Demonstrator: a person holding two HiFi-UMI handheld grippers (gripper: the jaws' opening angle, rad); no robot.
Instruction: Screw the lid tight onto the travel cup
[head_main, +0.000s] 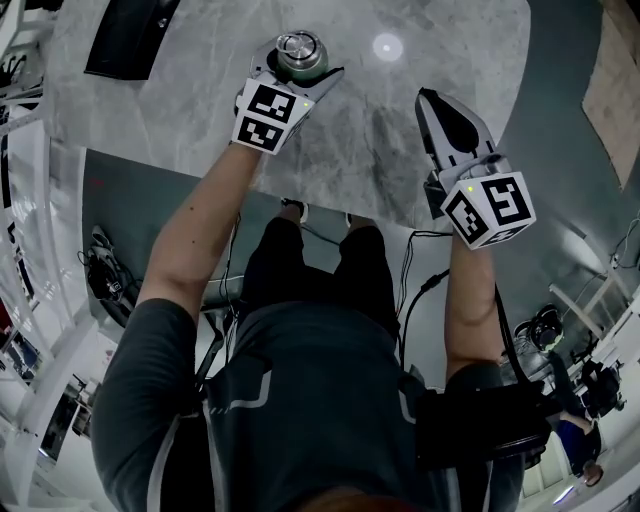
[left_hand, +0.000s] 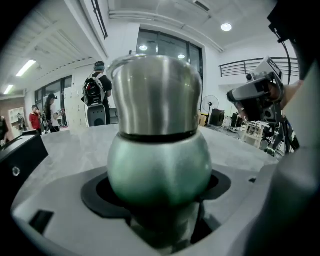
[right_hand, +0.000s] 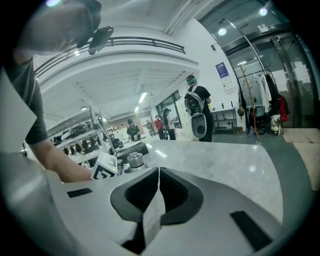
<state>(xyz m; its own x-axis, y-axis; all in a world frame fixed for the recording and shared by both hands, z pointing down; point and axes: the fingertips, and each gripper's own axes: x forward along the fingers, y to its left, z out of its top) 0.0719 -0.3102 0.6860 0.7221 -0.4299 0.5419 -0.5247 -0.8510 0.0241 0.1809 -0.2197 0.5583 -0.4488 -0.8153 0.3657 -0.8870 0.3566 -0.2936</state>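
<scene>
The travel cup (head_main: 301, 52) stands on the far part of the grey marble table (head_main: 380, 150), its steel lid (head_main: 301, 45) on top. My left gripper (head_main: 300, 66) is shut on the cup from the near side. In the left gripper view the green rounded body (left_hand: 159, 162) fills the space between the jaws, with the steel lid (left_hand: 155, 95) above it. My right gripper (head_main: 425, 98) hovers over the table to the cup's right, apart from it, shut with nothing in it. In the right gripper view its jaws (right_hand: 158, 172) meet, and the cup (right_hand: 135, 161) shows small at the left.
A black flat device (head_main: 130, 35) lies at the table's far left corner and shows as a dark box (left_hand: 20, 157) in the left gripper view. The table's near edge (head_main: 330, 205) runs just before my legs. Several people (right_hand: 197, 107) stand beyond the table.
</scene>
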